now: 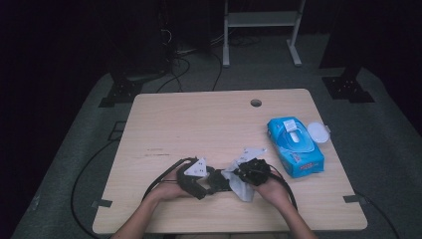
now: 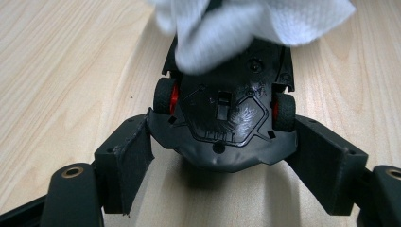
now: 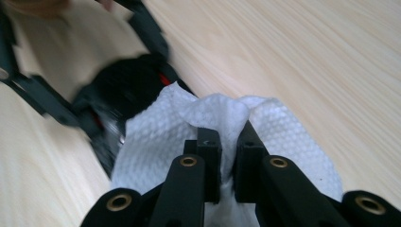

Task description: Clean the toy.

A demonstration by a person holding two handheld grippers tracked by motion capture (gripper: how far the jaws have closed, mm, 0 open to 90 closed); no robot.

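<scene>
Left tool [image 2: 222,156] clamped on glossy black toy car [image 2: 227,118], right tool [image 3: 229,146] pinching dimpled white wipe [image 3: 208,123].

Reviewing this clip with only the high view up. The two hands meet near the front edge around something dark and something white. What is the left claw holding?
Observer: The left claw grips a black toy car, turned underside up, with red wheel hubs.
Operator: And the white thing?
Observer: It is a dimpled white wipe, pinched between the jaws of the right claw.
Operator: Does the wipe touch the car?
Observer: Yes, in the left gripper view it lies over the far end of the underside, covering that part.
</scene>
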